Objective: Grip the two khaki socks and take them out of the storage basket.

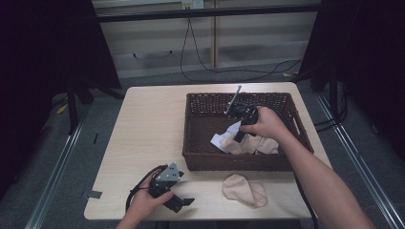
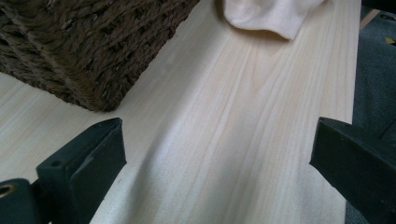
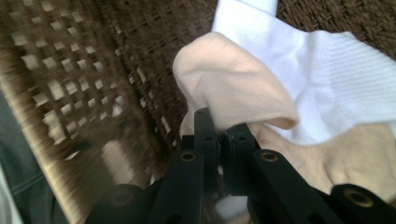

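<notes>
A: Socks first. We see 1 beige sock (image 3: 233,88) inside the brown wicker basket (image 1: 210,102), lying against a white sock (image 3: 336,79). Our right claw (image 3: 219,135) is clenched on a fold of this beige sock; the 2 black jaws stand almost together with the cloth pinched between them.

B: Yes, and in the high view the right claw (image 1: 237,137) points down into the basket, near its middle, with the hand above it. What about the other side?

A: Our left claw (image 2: 217,144) is released. Its 2 jaws stand wide apart with bare wood between them, and nothing is held.

B: In the high view we find the left claw (image 1: 179,202) resting low at the near edge of the tabletop (image 1: 143,133), just in front of the basket's near left corner.

A: 1 more beige sock (image 1: 244,190) lies flat on the tabletop, outside the basket, just beside its near wall and apart from both claws.
</notes>
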Action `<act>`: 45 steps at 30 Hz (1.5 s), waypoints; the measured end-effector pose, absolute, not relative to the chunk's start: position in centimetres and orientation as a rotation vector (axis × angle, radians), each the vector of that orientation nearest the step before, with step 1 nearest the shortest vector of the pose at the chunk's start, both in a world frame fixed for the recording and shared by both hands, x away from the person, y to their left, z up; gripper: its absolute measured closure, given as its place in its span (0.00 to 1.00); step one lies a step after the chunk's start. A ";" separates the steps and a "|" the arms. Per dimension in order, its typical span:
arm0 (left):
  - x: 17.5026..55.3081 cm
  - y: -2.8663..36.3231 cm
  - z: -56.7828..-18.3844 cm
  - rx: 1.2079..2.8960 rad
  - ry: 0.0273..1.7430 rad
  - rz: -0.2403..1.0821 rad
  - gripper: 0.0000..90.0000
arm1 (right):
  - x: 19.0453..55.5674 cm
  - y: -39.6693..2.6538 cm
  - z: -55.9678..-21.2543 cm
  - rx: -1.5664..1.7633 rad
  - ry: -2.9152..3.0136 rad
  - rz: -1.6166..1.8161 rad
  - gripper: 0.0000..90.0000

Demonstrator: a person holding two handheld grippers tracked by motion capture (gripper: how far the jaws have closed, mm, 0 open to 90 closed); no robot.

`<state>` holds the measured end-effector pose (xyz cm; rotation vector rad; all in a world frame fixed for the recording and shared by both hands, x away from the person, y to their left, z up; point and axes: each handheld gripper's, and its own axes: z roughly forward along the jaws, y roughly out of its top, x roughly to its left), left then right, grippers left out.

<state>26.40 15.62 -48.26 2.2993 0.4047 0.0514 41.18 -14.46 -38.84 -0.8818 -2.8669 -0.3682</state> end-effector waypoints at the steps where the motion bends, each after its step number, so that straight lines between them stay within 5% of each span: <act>1: 26.4 15.6 -48.3 2.291 0.409 0.054 0.03 | 41.0 -14.5 -38.3 -0.866 -2.871 -0.362 0.96; 18: 26.4 15.5 -48.2 2.299 0.407 0.043 0.03 | 39.5 -16.1 -31.4 -0.832 -2.940 -0.324 0.96; 45: 26.4 15.4 -48.3 2.302 0.409 0.042 0.03 | 37.4 -17.4 -26.0 -0.793 -2.965 -0.385 0.96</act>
